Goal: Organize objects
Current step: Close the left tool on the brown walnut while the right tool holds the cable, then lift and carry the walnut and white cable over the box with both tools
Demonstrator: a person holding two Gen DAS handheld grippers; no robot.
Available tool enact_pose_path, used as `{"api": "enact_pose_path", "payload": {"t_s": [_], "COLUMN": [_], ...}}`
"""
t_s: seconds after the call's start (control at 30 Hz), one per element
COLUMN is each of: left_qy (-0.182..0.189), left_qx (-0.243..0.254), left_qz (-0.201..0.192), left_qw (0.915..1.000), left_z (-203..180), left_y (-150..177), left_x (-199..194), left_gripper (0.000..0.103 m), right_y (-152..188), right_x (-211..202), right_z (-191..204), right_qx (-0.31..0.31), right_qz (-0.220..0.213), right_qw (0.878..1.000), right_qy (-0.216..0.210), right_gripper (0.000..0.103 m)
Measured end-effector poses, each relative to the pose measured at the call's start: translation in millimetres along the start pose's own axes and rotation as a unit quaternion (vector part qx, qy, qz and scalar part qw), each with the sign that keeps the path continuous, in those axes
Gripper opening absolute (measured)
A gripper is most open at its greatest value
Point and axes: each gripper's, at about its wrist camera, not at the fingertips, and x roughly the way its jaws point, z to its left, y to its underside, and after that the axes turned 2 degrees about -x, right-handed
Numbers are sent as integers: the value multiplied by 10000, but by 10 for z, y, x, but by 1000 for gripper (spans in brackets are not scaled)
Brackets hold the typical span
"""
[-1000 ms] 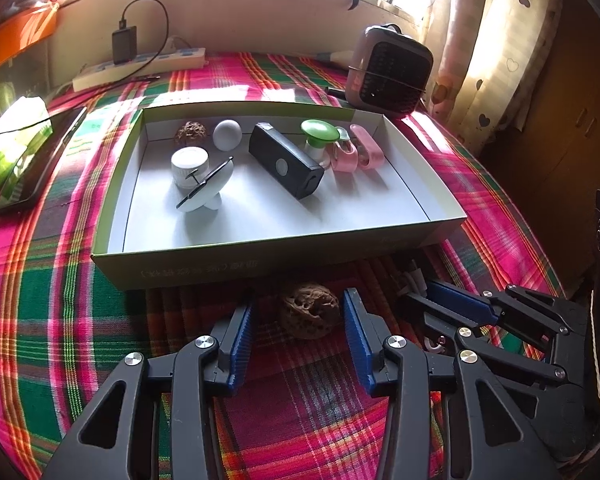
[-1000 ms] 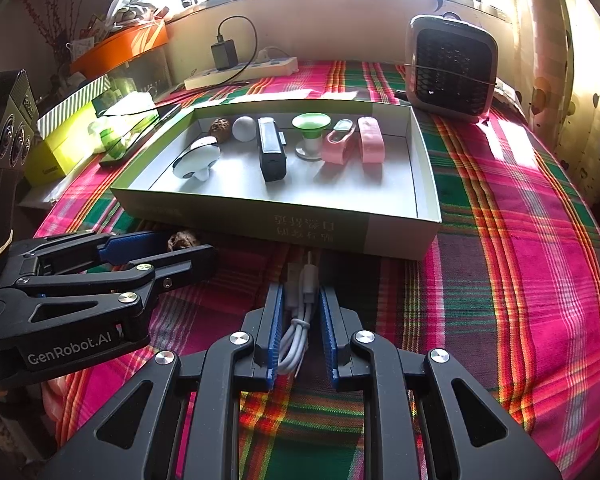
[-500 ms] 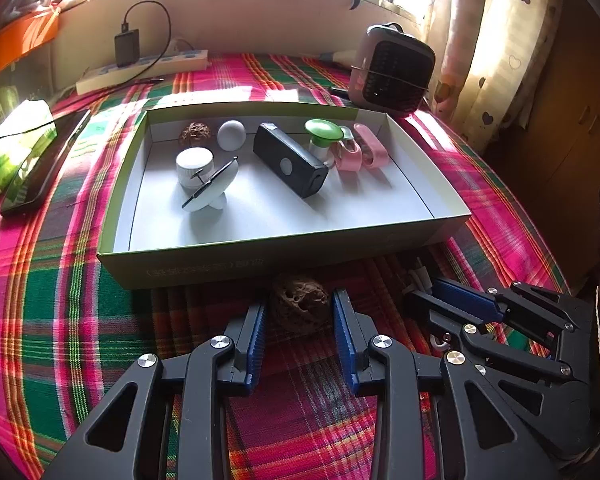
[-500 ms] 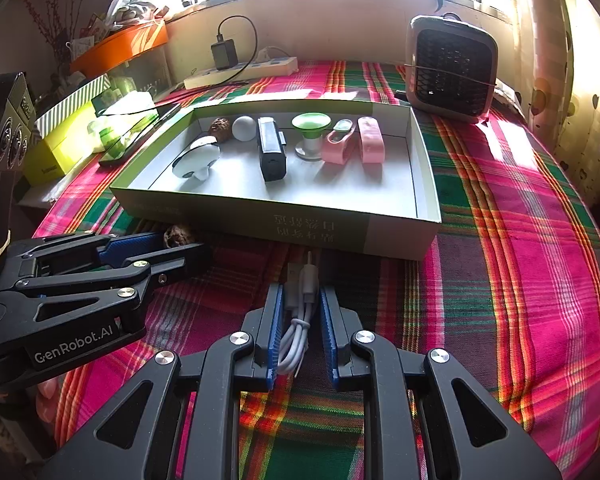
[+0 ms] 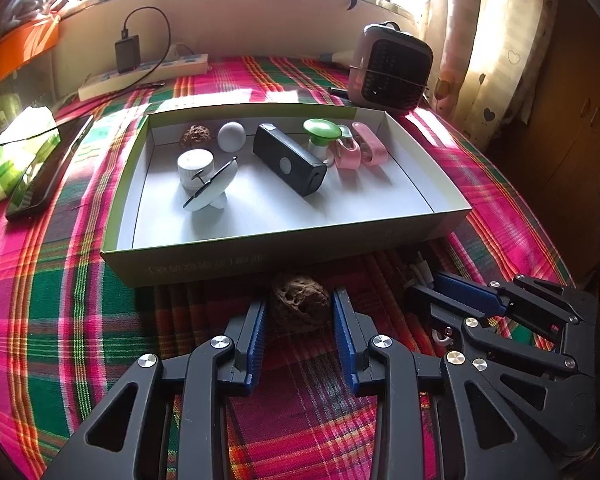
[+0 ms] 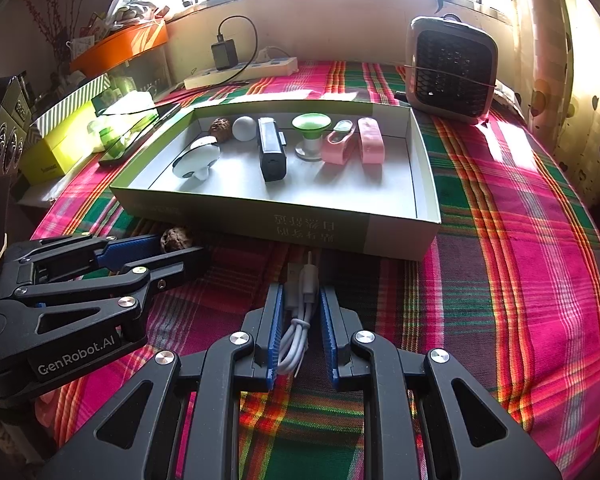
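Surface: a table under a plaid cloth [image 6: 512, 248] in pink, green and red; sun falls across its right side. Room: a window ledge runs behind, with a power strip [image 5: 144, 76] and a plugged charger [image 5: 126, 53] against the wall; a small heater [image 6: 450, 68] stands at the far right corner; a heart-print curtain [image 5: 488, 64] hangs to the right; a phone [image 5: 44, 176] lies left of the box, by green packets.

An open box [image 5: 284, 252] sits mid-table; inside it, toward the back wall, are a walnut [image 5: 196, 136], a white ball [image 5: 231, 137], a black block [image 5: 288, 158], a green-topped item [image 5: 321, 130] and two pink clips [image 5: 360, 148]; a white jar and disc stand at the left.

Left gripper [image 5: 298, 312]: jaws apart, straddling a second walnut [image 5: 298, 306] on the cloth just before the box front; small gaps show on both sides, so not clenched.

Right gripper [image 6: 299, 316]: jaws closed in on a coiled white cable [image 6: 298, 320] lying on the cloth near the box front; the plugs point toward the box; the left pad touches it, while contact on the right cannot be told.
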Motion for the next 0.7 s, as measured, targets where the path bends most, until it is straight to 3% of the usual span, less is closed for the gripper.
{"api": "enact_pose_path", "payload": {"t_s": [0.7], "left_qy": [-63], "left_qx": [177], "left_qz": [-325], "left_qw": [9993], "left_z": [-65], "left_y": [-36], "left_x": [-211], "left_gripper": [30], "right_y": [-68], "right_x": [-166], "right_z": [35], "right_qx": [-52], "right_qz": [-253], "right_qw": [9997], "right_qy": [-6], "right_gripper": [19]}}
